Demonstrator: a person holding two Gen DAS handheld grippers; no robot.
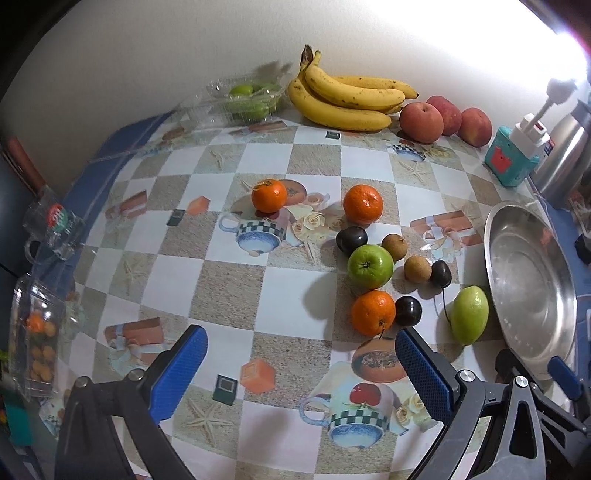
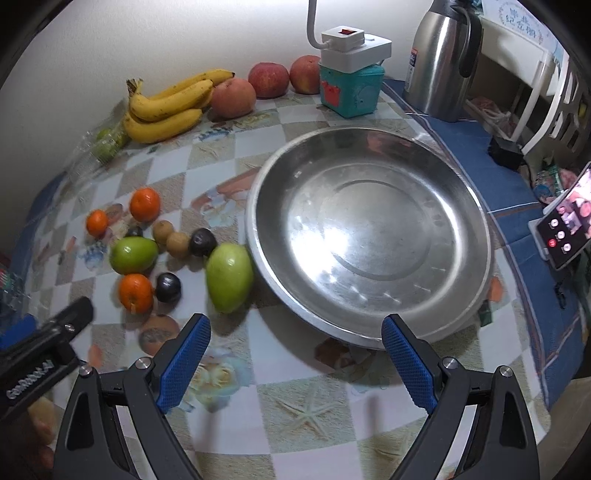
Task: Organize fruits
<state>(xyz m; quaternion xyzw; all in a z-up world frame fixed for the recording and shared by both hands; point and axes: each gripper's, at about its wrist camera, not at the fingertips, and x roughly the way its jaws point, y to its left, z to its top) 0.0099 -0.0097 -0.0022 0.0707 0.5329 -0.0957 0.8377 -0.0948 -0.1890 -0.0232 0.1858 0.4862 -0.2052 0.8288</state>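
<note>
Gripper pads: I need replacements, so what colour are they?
Blue, with a fine textured surface, on both the left gripper and right gripper; clearest in the right wrist view.

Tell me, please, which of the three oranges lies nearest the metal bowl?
The orange touching a dark plum, closest to the grippers; the other two sit farther back, left of the bowl.

White lettering runs along the black body of the left gripper [image 2: 40, 354] in the right wrist view, too blurred to read. Chinese characters on a white card [image 2: 519, 16] likewise.
</note>
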